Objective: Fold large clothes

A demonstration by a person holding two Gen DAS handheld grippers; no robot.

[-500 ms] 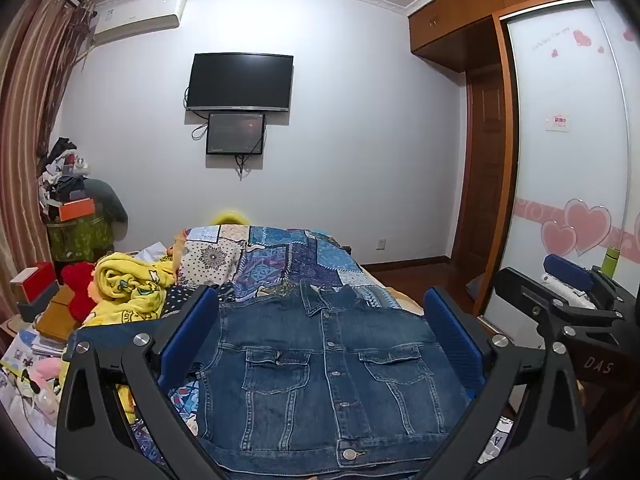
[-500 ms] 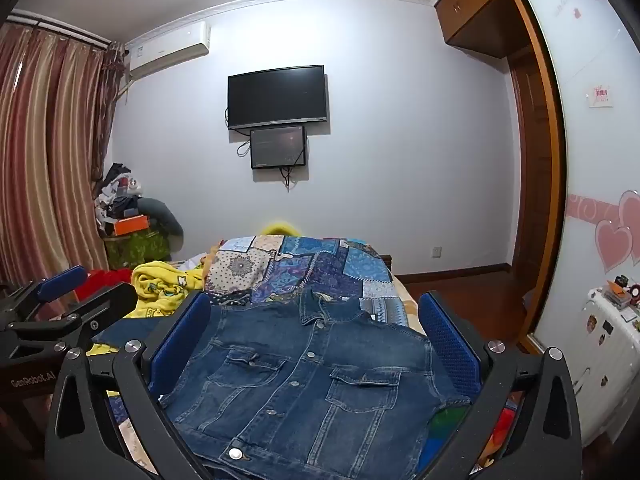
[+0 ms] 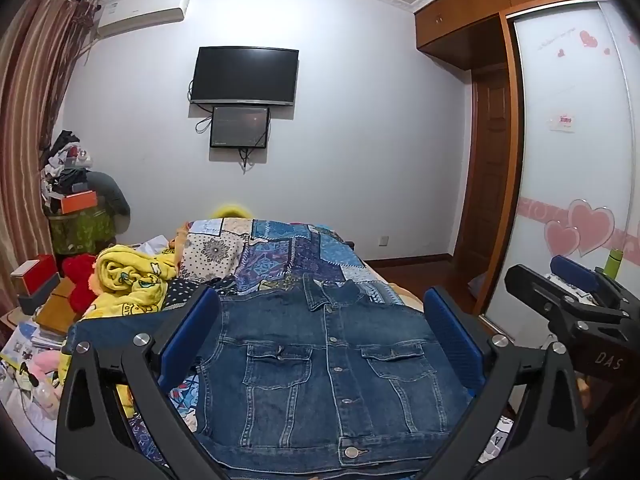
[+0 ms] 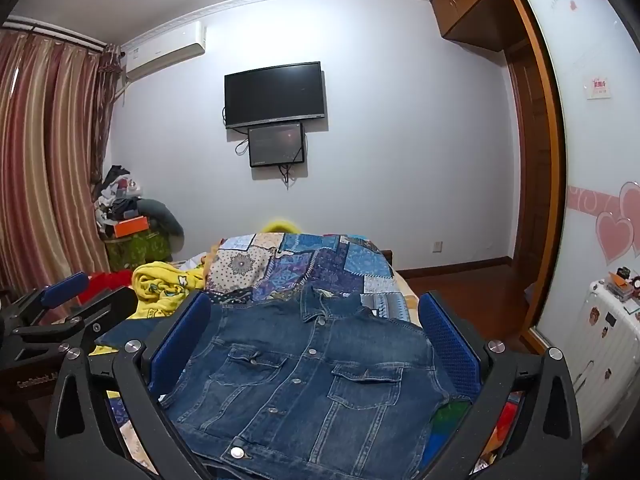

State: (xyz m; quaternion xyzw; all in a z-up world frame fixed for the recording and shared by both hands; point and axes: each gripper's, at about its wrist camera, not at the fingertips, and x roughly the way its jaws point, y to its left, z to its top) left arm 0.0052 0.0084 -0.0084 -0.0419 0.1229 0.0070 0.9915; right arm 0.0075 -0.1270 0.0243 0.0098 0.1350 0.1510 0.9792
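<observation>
item: denim jacket
look: dark blue, metal buttons, two flap chest pockets
state: buttoned, spread flat, front up
pose: collar toward the far wall, hem nearest the cameras
place: lower centre of both frames

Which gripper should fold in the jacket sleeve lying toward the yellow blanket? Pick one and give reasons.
Left, probably. The sleeve sticks out from the jacket on the left gripper's side, close by it; the right gripper would have to cross the jacket. Both jaws stand open and empty.
</observation>
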